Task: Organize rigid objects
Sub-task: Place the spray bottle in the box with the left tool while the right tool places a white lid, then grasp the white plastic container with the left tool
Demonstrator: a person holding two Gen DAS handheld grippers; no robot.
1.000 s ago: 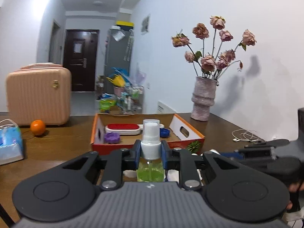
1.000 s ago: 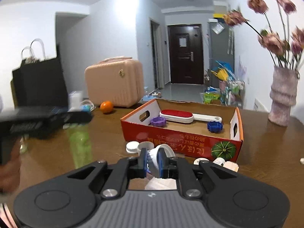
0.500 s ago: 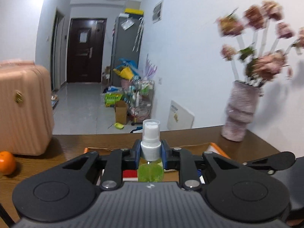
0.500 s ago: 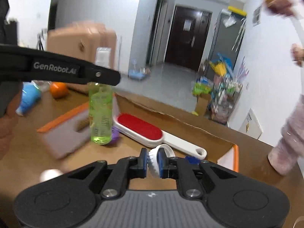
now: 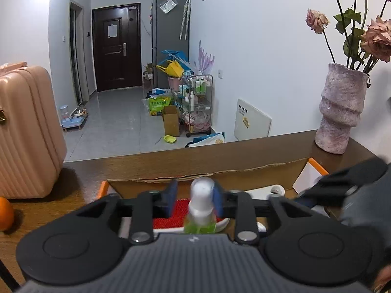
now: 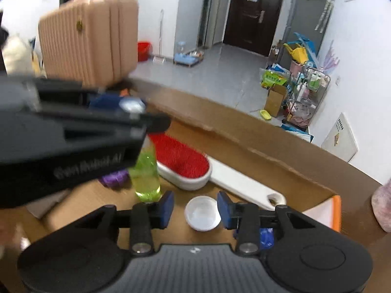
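My left gripper (image 5: 195,199) is spreading its jaws over the cardboard box (image 5: 220,174); they have just been opening, and the green spray bottle (image 5: 200,210) is standing between them, its white cap against the right pad with a clear gap on the left, so I am no longer pinching it. In the right wrist view the bottle's green body (image 6: 146,171) is hanging blurred beside the red lint brush (image 6: 183,157) that is lying in the box. My right gripper (image 6: 195,207) is also parting its jaws, having just been opening, and the white round lid (image 6: 202,213) is sitting between the blue pads, apart from both, over the box floor. A purple cap (image 6: 113,178) is lying near the bottle.
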